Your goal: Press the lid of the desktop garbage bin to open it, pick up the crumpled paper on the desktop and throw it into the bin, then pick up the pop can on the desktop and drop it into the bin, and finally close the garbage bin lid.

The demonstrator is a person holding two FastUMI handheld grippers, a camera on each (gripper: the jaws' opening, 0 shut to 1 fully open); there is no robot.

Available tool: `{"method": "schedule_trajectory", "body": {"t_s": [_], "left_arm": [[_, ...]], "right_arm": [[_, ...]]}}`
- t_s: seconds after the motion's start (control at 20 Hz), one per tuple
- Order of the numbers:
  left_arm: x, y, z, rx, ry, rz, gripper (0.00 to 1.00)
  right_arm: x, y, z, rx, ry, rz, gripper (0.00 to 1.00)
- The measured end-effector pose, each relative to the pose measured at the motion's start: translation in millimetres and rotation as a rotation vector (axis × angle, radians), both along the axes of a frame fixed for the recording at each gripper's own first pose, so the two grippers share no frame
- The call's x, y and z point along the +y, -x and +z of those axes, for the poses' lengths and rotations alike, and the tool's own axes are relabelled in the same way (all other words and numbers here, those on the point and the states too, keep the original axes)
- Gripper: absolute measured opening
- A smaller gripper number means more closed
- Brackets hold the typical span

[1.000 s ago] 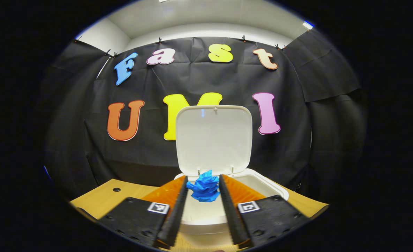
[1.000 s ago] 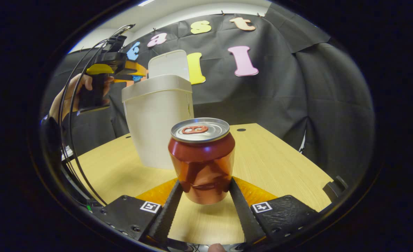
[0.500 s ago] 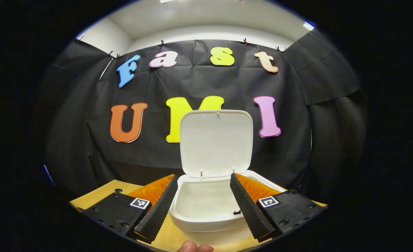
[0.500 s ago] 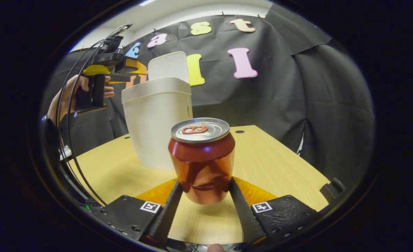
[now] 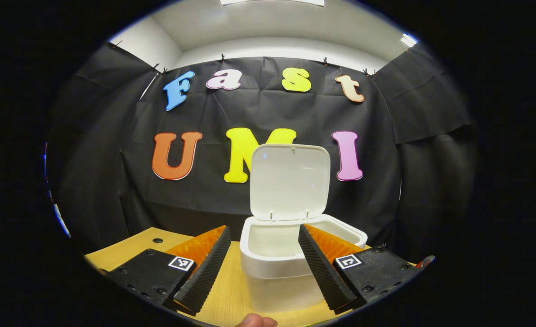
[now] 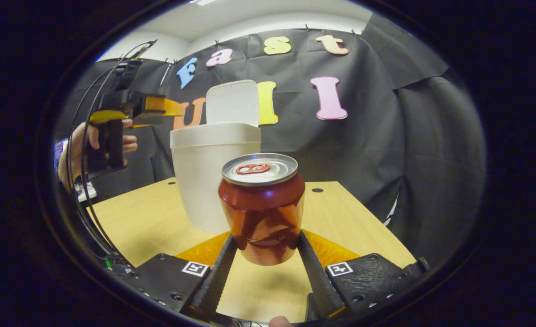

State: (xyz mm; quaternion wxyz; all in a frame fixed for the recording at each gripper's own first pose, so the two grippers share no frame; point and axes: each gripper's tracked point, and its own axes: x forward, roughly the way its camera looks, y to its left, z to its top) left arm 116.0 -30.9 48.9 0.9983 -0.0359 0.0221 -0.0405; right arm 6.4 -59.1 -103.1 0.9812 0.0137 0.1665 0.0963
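Observation:
The white bin point(image 5: 277, 281) stands on the wooden table with its lid point(image 5: 290, 181) swung upright. My left gripper point(image 5: 263, 230) hovers open just in front of the bin's mouth, with nothing between its fingers. In the right gripper view the red pop can point(image 6: 262, 209) sits upright between the fingers of my right gripper point(image 6: 266, 236), which is shut on it and holds it slightly above the table point(image 6: 149, 222). Behind the can stands the bin point(image 6: 213, 181) with its raised lid point(image 6: 231, 103). The left gripper point(image 6: 159, 105) is up at the left of the bin, held by a hand point(image 6: 79, 145).
Black cloth walls close in the table at the back and on both sides. Cables point(image 6: 84, 172) hang from the left gripper down past the table's left edge. A small hole point(image 6: 317, 190) marks the tabletop to the right of the bin.
The left gripper opened over the bin and let the blue crumpled paper go, then drew back from the rim. The right gripper kept its hold on the can and rose a little.

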Motion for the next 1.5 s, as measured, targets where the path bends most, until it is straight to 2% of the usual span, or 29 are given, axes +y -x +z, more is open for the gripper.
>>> {"method": "schedule_trajectory", "body": {"t_s": [0.25,0.45,0.85,1.1,1.5], "left_arm": [[25.8,26.8,-26.3,0.031,-0.040,0.029,0.97],[46.5,46.7,-42.3,0.041,-0.048,0.064,0.97],[65.9,85.8,-72.7,0.035,-0.072,0.118,0.97],[79.2,101.7,-73.4,0.011,-0.058,0.137,0.97],[105.4,113.8,-71.5,-0.001,-0.065,0.167,0.97]], "right_arm": [[17.6,-21.9,55.6,-0.063,0.017,0.073,0.80],[29.2,-48.5,103.2,-0.114,0.011,0.101,0.79],[87.8,-101.0,168.7,-0.145,0.031,0.208,0.79],[121.9,-130.1,180.7,-0.131,0.047,0.235,0.78],[144.0,-191.6,176.6,-0.073,0.062,0.164,0.80]]}}
